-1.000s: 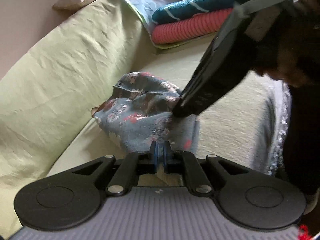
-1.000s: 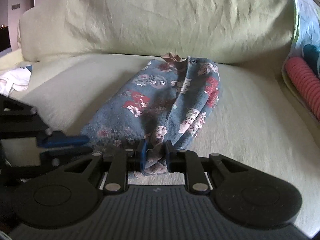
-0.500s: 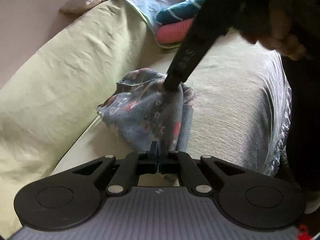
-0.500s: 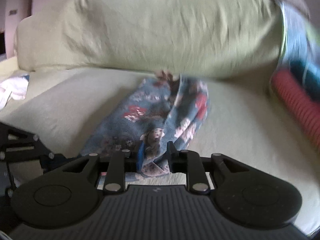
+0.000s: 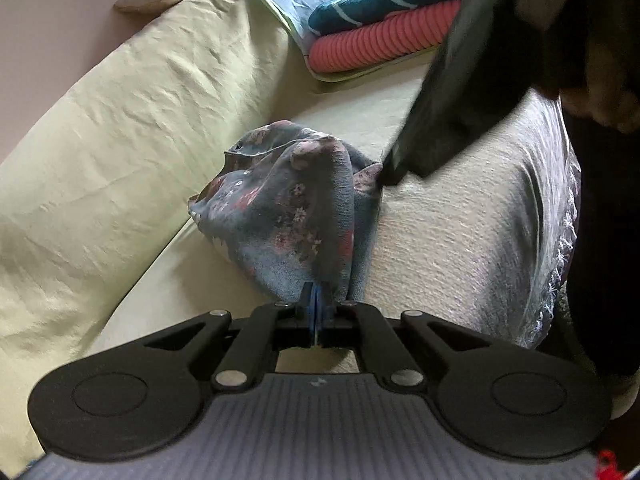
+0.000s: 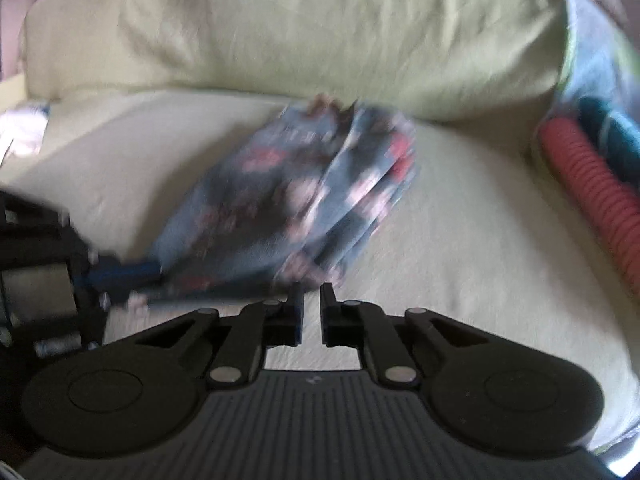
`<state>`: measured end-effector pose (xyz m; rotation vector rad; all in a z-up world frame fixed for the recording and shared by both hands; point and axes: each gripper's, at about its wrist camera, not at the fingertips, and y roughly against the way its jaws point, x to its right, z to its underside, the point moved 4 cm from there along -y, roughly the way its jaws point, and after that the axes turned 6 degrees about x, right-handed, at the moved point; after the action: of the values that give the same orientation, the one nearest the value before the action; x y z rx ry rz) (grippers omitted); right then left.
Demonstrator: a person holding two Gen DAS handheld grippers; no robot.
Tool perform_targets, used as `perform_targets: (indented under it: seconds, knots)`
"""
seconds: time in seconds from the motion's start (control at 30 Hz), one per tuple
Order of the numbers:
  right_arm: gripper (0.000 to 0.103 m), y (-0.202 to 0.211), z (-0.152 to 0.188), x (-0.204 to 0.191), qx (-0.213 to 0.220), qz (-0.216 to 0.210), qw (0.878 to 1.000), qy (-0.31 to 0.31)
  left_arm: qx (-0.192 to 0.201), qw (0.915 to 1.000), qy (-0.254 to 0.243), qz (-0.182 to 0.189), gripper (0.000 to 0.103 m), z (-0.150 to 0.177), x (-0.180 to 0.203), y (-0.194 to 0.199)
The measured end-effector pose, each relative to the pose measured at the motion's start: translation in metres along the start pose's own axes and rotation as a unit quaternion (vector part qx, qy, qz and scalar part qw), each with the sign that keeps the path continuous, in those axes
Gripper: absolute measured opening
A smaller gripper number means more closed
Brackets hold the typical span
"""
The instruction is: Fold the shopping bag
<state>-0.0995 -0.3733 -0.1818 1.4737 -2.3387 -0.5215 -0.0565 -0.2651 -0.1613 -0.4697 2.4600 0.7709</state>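
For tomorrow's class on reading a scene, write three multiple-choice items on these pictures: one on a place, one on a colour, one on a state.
1. Where does the floral shopping bag lie?
A. on the sofa seat
B. on a floor
C. on a shelf

2. What colour is the ribbed folded textile under the teal striped one?
A. yellow
B. coral pink
C. white

3. How is the right gripper?
A. shut on the bag
B. out of view
C. open, holding nothing

Key: 1 A, the bag rests on the pale cushion; 2 B, its ribs show pink; 3 C, a bare gap shows between its fingers, while the left gripper pinches the bag.
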Motion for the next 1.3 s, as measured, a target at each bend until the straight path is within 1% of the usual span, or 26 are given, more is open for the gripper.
perform_targets:
  seconds: [0.07,0.1,0.2,0.23,0.27,0.33,0.37,0.4,0.43,0.53,0.6,0.67,0.7,0.73,0.77,0.8,0.83,0.87,0.9,0.93,1.0,1.03,1.07,1.13,1.23,1.3]
  knots:
    - [0.006,0.018,-0.015,0.002,0.044,-0.01,0.999,-0.022,0.0,1.0,-0.002,-0.002,0.0,0.0,0.002,0.001]
    - [0.006,0.024,-0.023,0.002,0.064,-0.021,0.997,-0.028,0.0,1.0,-0.003,-0.003,0.0,0.0,0.003,0.001]
    - [0.005,0.025,-0.038,-0.01,0.088,-0.043,0.995,0.0,0.0,1.0,-0.003,-0.003,0.0,-0.001,0.003,0.0]
    - [0.005,0.019,-0.039,-0.014,0.083,-0.045,0.996,0.008,-0.001,1.0,-0.002,-0.002,0.0,-0.002,0.002,0.0]
    - [0.005,0.008,-0.036,-0.016,0.067,-0.043,0.997,0.013,-0.001,1.0,-0.002,-0.001,0.0,-0.001,0.002,0.0]
    - [0.0,-0.018,-0.022,-0.016,0.019,-0.028,0.999,0.018,-0.001,1.0,0.0,0.001,0.0,-0.001,0.003,0.001]
    - [0.0,-0.03,-0.014,-0.015,-0.003,-0.021,1.0,0.019,0.0,1.0,0.001,0.003,0.0,0.0,0.003,0.001]
    - [0.0,-0.035,-0.007,-0.014,-0.002,-0.025,1.0,0.015,0.0,1.0,0.001,0.004,0.0,0.0,0.003,0.001]
    - [0.0,-0.036,-0.005,-0.013,0.007,-0.029,1.0,0.009,0.0,1.0,0.001,0.004,0.0,0.0,0.003,0.001]
    - [0.0,-0.038,-0.003,-0.01,0.012,-0.035,0.999,-0.004,-0.004,0.9999,0.013,0.005,0.0,0.001,0.001,0.0]
    - [0.0,-0.037,-0.003,-0.007,0.014,-0.045,0.999,-0.018,-0.01,0.9994,0.033,0.008,0.0,-0.001,-0.002,0.001]
    - [0.0,-0.034,-0.005,-0.001,0.009,-0.056,0.997,-0.047,-0.032,0.9973,0.065,0.015,0.0,-0.006,-0.01,0.001]
    - [0.0,-0.032,-0.007,0.002,0.002,-0.062,0.996,-0.068,-0.049,0.995,0.085,0.018,0.004,-0.01,-0.016,0.001]
    - [0.0,-0.03,-0.01,0.006,-0.006,-0.067,0.994,-0.091,-0.069,0.9917,0.107,0.018,0.014,-0.014,-0.022,0.001]
    - [0.0,-0.028,-0.013,0.011,-0.014,-0.072,0.991,-0.115,-0.088,0.9878,0.128,0.016,0.028,-0.017,-0.029,0.001]
    - [0.001,-0.023,-0.015,0.014,-0.015,-0.072,0.988,-0.135,-0.103,0.9837,0.147,0.012,0.034,-0.019,-0.035,0.001]
    - [0.004,-0.017,-0.015,0.017,-0.016,-0.066,0.987,-0.149,-0.119,0.9788,0.166,0.009,0.042,-0.022,-0.041,0.002]
    - [0.015,-0.012,-0.014,0.018,-0.018,-0.06,0.985,-0.161,-0.132,0.9737,0.186,0.006,0.045,-0.023,-0.047,0.003]
    - [0.021,-0.006,-0.013,0.02,-0.019,-0.054,0.983,-0.174,-0.141,0.9686,0.205,0.006,0.045,-0.024,-0.052,0.004]
    - [0.03,-0.003,-0.01,0.022,-0.026,-0.047,0.982,-0.181,-0.15,0.9628,0.225,0.007,0.047,-0.025,-0.057,0.005]
    - [0.03,0.003,-0.003,0.024,-0.04,-0.032,0.98,-0.194,-0.165,0.9521,0.257,0.005,0.051,-0.026,-0.062,0.009]
    - [0.03,0.007,0.001,0.025,-0.046,-0.031,0.978,-0.202,-0.17,0.9484,0.268,0.005,0.055,-0.028,-0.062,0.011]
    - [0.03,0.01,0.005,0.026,-0.053,-0.031,0.976,-0.21,-0.173,0.9458,0.275,0.007,0.057,-0.029,-0.061,0.015]
    - [0.032,0.015,0.013,0.023,-0.069,-0.035,0.972,-0.221,-0.179,0.9414,0.286,0.012,0.057,-0.032,-0.058,0.019]
    - [0.043,0.024,0.025,0.015,-0.088,-0.039,0.969,-0.227,-0.189,0.9362,0.296,0.014,0.057,-0.036,-0.053,0.027]
    - [0.044,0.031,0.031,0.009,-0.095,-0.04,0.97,-0.222,-0.193,0.9332,0.303,0.014,0.058,-0.04,-0.052,0.033]
